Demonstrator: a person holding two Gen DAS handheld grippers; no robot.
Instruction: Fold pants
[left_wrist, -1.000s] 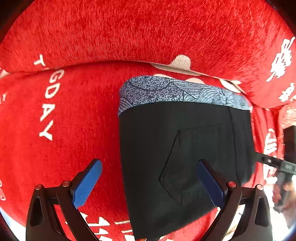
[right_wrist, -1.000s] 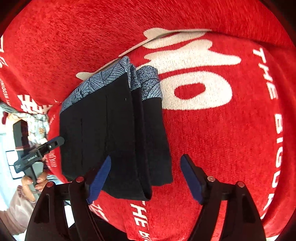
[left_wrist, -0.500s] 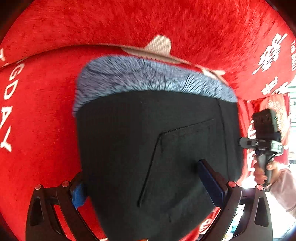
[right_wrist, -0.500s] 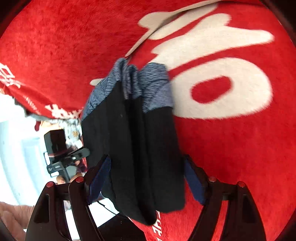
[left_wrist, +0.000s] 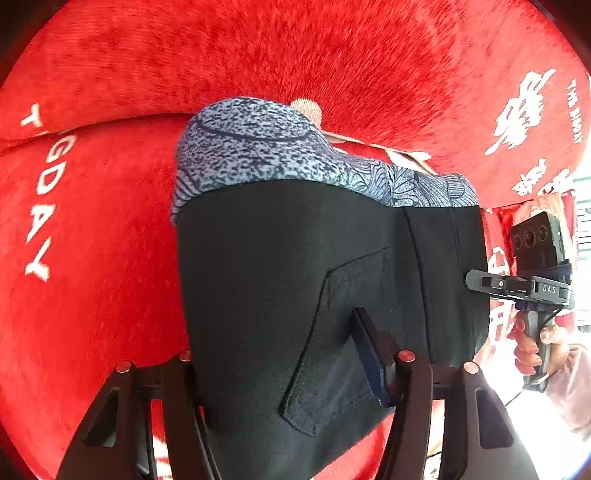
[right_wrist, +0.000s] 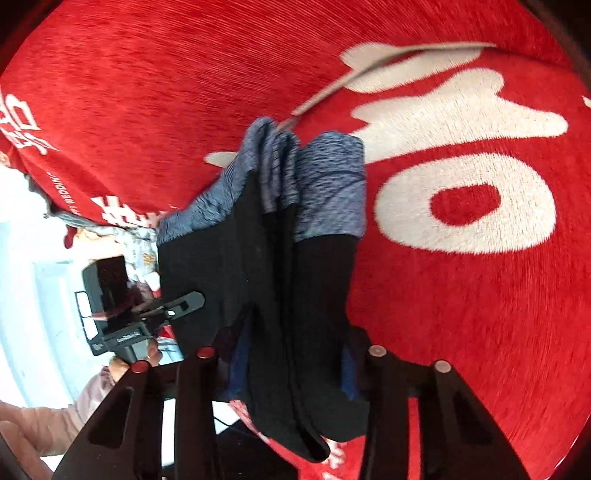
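The folded black pants (left_wrist: 277, 258) with a blue-grey patterned waistband (left_wrist: 258, 147) fill the left wrist view. My left gripper (left_wrist: 277, 350) is closing on their near left edge; one blue pad (left_wrist: 369, 354) presses the back pocket, and the other finger is hidden under the cloth. In the right wrist view the pants (right_wrist: 258, 251) bunch into upright folds, waistband (right_wrist: 325, 184) at the far end. My right gripper (right_wrist: 291, 358) is closing on their near right edge, cloth squeezed between both pads.
A red plush blanket (left_wrist: 92, 295) with white lettering (right_wrist: 461, 206) covers the surface and rises in a fold behind the pants. Each view shows the other gripper's handle (left_wrist: 532, 284) (right_wrist: 122, 306) in a person's hand. The blanket's edge (right_wrist: 110, 210) drops to a bright room.
Both grippers went from wide open around the flat pants to closed in on them. The pants have bunched up and fill more of both views.
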